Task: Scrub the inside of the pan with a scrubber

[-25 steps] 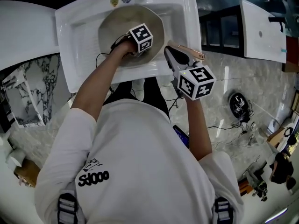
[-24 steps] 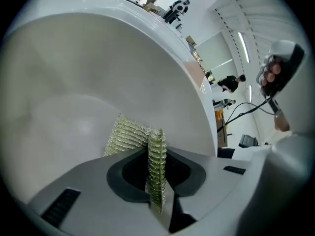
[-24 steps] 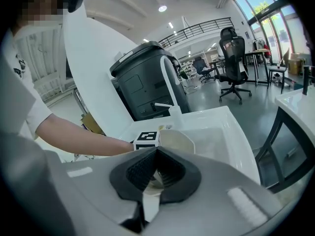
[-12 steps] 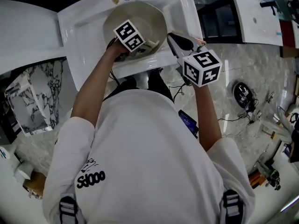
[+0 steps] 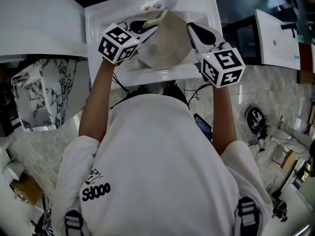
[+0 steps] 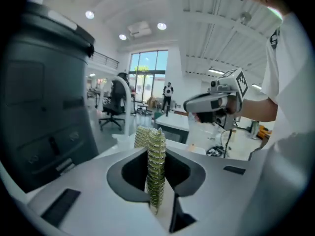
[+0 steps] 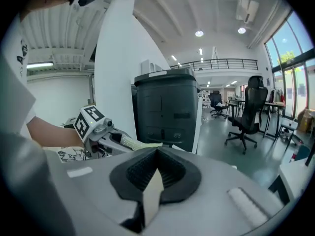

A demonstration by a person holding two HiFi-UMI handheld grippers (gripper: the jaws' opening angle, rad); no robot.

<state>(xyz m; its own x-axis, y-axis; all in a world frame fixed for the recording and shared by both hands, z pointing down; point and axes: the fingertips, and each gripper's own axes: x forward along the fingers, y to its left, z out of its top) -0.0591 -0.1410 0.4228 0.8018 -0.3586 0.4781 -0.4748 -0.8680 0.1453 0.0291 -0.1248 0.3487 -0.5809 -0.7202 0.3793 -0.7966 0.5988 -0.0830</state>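
The left gripper (image 5: 147,29) is seen clamped on the scrubber (image 6: 156,166), a flat greenish-yellow pad that is pinched on edge between the jaws, its long axis carried straight out along them and past their tips. From this gripper the pan (image 5: 167,45) is found just beside and below the tips, towards the right gripper's side; in the head view the scrubber's free end is shown over the pan's far-left rim, and no contact with the inside can be made out. In the left gripper view no pan is shown at all, so the jaws are judged to be aimed across and above it, not down into it. A downward tilt towards the pan's middle is judged to be needed before scrubbing is possible. Beyond the pan, on its other flank, the right gripper (image 5: 194,28) is seen with jaws drawn together on nothing, its tips close to the pan's rim. The sink (image 5: 103,18) is seen around and beneath all of this.
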